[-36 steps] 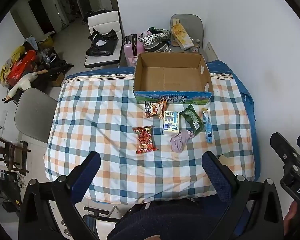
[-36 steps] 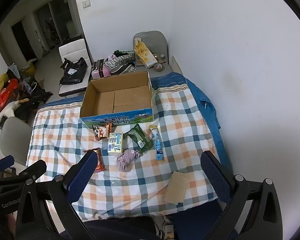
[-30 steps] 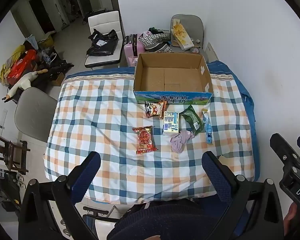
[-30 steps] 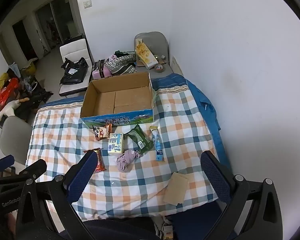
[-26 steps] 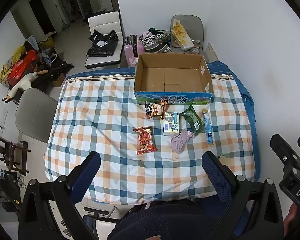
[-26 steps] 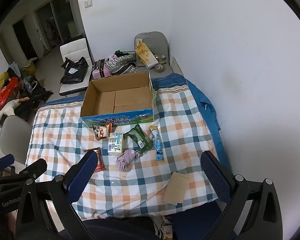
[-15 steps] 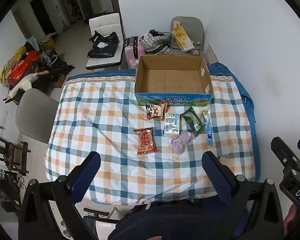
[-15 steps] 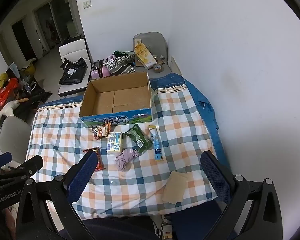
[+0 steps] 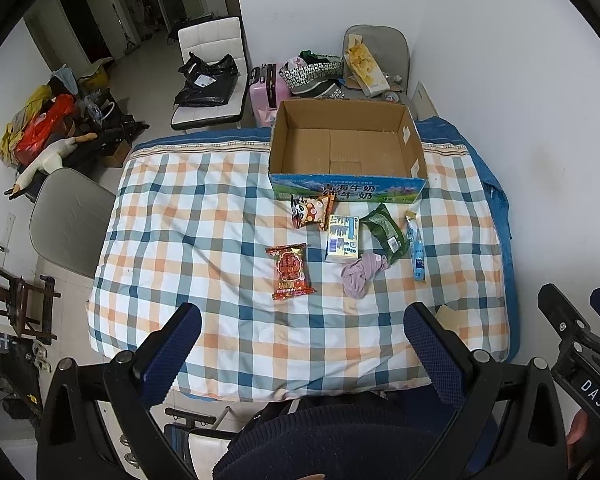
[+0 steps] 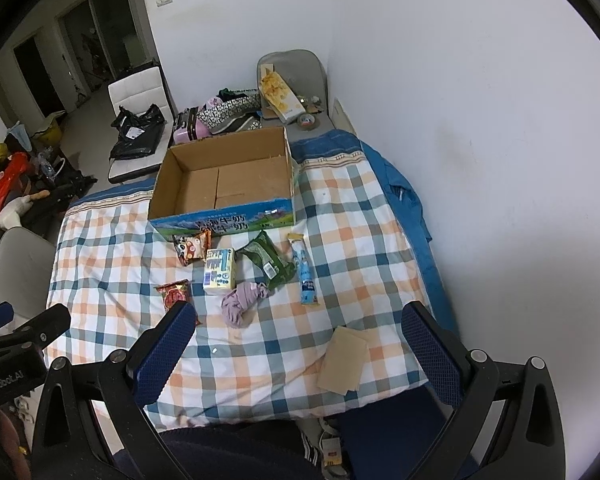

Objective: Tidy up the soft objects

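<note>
An open, empty cardboard box (image 9: pixel 346 148) (image 10: pixel 224 184) stands at the far side of a checked tablecloth (image 9: pixel 188 240) (image 10: pixel 112 248). In front of it lie a cartoon snack bag (image 9: pixel 311 210) (image 10: pixel 192 246), a small carton (image 9: pixel 342 238) (image 10: pixel 219 270), a green packet (image 9: pixel 385 232) (image 10: pixel 269 260), a blue tube (image 9: pixel 417 250) (image 10: pixel 305 274), a red snack bag (image 9: pixel 291 271) (image 10: pixel 173 294) and a crumpled purple cloth (image 9: pixel 362 274) (image 10: pixel 242 299). My left gripper (image 9: pixel 300 340) and right gripper (image 10: pixel 296 336) are both open and empty, held high above the near edge.
A brown paper piece (image 10: pixel 344 360) lies near the front right of the table. A white wall is close on the right. A grey chair (image 9: pixel 66 220) stands left of the table, and chairs with bags (image 9: pixel 210 80) stand behind the box.
Both grippers have risen and drawn back slightly, so the table looks a little smaller and lower. Nothing on the table has moved.
</note>
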Demonstrator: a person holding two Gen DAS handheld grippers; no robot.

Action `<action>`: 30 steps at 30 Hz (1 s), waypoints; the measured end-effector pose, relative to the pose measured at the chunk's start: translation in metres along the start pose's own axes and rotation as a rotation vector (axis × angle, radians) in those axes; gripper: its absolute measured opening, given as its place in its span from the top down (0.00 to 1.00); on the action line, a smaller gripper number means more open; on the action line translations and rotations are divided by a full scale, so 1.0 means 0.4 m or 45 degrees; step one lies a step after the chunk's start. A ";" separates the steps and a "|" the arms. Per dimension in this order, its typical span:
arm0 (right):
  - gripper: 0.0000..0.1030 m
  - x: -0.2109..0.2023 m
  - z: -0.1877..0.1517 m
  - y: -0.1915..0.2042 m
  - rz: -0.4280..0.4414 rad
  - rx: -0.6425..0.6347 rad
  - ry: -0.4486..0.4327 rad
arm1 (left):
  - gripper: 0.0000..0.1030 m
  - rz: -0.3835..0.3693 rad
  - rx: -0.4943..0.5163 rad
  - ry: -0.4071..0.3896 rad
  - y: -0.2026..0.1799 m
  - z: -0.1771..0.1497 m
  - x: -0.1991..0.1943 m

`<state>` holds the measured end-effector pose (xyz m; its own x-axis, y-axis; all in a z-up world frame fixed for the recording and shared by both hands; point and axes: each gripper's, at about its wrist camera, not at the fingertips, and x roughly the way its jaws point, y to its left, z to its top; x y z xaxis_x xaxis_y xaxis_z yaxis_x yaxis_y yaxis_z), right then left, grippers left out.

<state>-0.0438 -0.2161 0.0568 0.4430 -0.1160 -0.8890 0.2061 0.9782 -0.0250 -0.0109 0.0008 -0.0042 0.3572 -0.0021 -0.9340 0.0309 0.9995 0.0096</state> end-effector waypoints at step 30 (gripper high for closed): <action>0.00 0.005 0.000 -0.009 0.006 0.000 -0.007 | 0.00 0.000 0.001 0.002 -0.002 0.000 0.002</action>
<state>-0.0438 -0.2200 0.0550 0.4485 -0.1123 -0.8867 0.2040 0.9787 -0.0208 -0.0109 0.0000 -0.0048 0.3556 -0.0020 -0.9347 0.0316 0.9995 0.0099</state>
